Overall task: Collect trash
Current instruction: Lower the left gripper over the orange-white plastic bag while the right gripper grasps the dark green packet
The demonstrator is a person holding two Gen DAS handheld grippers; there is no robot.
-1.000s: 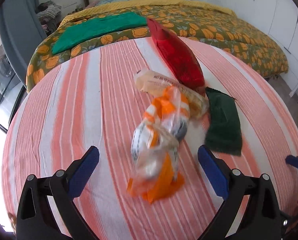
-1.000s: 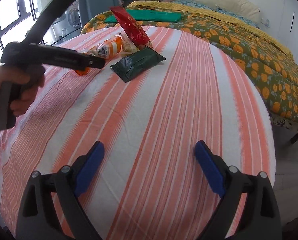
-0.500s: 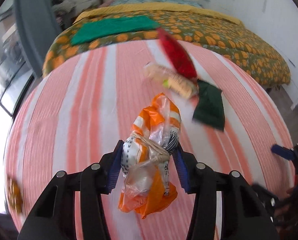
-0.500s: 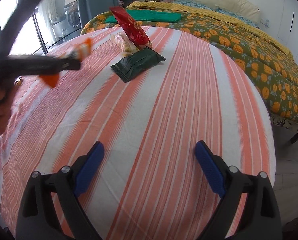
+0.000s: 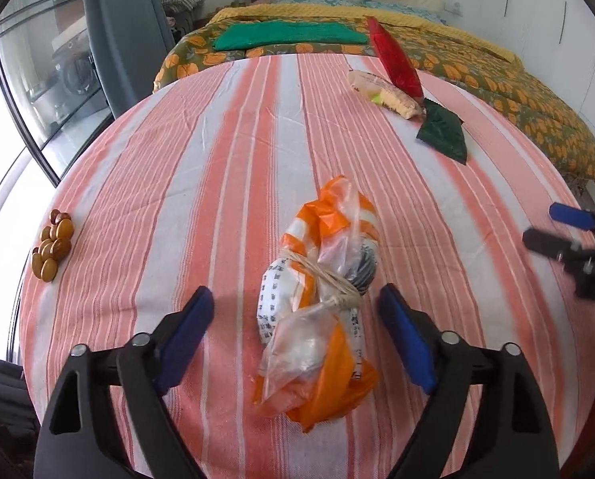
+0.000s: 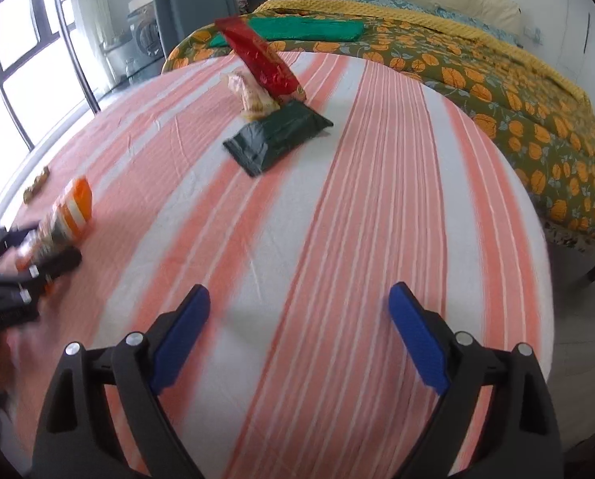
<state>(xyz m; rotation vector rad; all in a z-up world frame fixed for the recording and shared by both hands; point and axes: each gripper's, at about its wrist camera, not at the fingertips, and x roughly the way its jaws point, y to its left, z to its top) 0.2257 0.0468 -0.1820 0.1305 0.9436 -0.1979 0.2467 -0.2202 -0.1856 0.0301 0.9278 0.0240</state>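
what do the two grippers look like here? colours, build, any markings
Both match: the left gripper and right gripper each have two black plastic arms with silver pivot screws, ending in flat blue textured pads. Faint white lettering shows on the right gripper's black body in the left wrist view, unreadable. No cables or sleeves visible.

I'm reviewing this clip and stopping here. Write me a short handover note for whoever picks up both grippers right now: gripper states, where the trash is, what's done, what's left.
Left gripper: jaws have just been opening; the tied orange-and-clear plastic bag lies on the striped cloth between them, pads off it.
Right gripper: open, empty, over bare cloth.
Trash at the far side, bunched together: red wrapper, pale snack packet, dark green pouch.
Brown beads sit at the left edge.
Done: bag set down apart from the other three.
Left: those three pieces, probably brought over to the bag.
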